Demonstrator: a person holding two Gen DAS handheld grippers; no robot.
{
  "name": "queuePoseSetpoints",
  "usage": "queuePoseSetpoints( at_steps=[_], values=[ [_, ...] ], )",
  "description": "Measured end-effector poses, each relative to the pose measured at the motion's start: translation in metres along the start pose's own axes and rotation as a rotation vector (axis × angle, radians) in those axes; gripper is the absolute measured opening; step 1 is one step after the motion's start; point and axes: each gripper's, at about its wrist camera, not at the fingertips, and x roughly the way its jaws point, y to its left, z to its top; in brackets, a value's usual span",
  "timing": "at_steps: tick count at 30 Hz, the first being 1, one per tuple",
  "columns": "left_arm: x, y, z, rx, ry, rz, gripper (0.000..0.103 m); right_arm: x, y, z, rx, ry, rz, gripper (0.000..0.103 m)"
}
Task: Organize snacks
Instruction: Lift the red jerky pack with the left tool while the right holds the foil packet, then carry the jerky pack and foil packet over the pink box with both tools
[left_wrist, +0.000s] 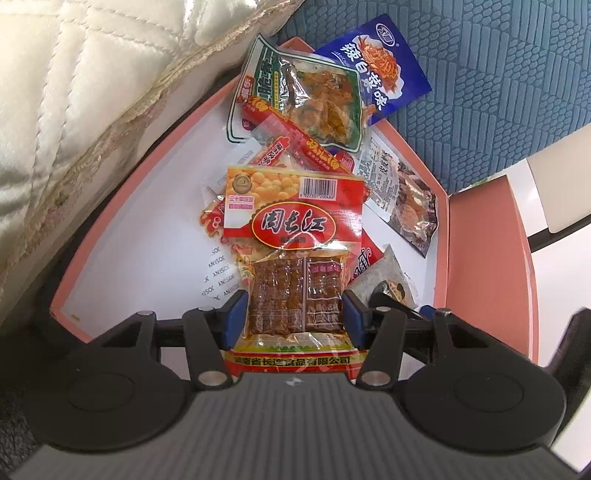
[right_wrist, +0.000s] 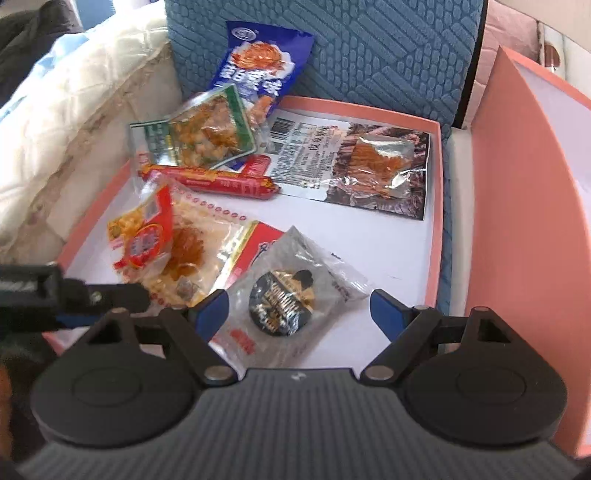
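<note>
**Snack box sorting, tofu pack in my left grip**

My left gripper (left_wrist: 295, 314) is clamped on the red-and-yellow pack (left_wrist: 293, 236), pads squeezing its clear lower half. The label reads 周长江, with 湖南省长连食品有限公司 along the bottom edge. It's above the pink box (left_wrist: 110, 206), over the other snacks. My right gripper (right_wrist: 295, 310) is spread wide, holding nothing, hovering over a clear packet with a black round label (right_wrist: 284, 295) in the box. The blue bag (left_wrist: 373, 66) says 辣白菜味 and leans over the far rim.
</note>
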Motion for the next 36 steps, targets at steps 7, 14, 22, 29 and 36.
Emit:
queuePoseSetpoints(
  at_steps=[7,14,22,29,36],
  values=[
    [0.003,-0.001,0.000,-0.003,0.003,0.004,0.060,0.019,0.002,-0.002,0.022,-0.006,0.021,0.088],
    [0.002,-0.001,0.000,0.001,-0.002,0.001,0.060,0.016,0.005,0.001,-0.024,-0.007,0.066,0.064],
    [-0.007,-0.007,-0.003,0.030,-0.022,0.006,0.060,0.001,0.002,-0.003,-0.037,-0.016,0.067,0.039],
    [-0.024,-0.019,-0.013,0.066,-0.063,0.021,0.060,-0.024,0.000,-0.011,-0.030,-0.057,0.051,0.038],
    [-0.057,-0.033,-0.031,0.120,-0.145,0.044,0.060,-0.058,-0.006,-0.014,-0.042,-0.098,0.053,0.038]
  ],
)
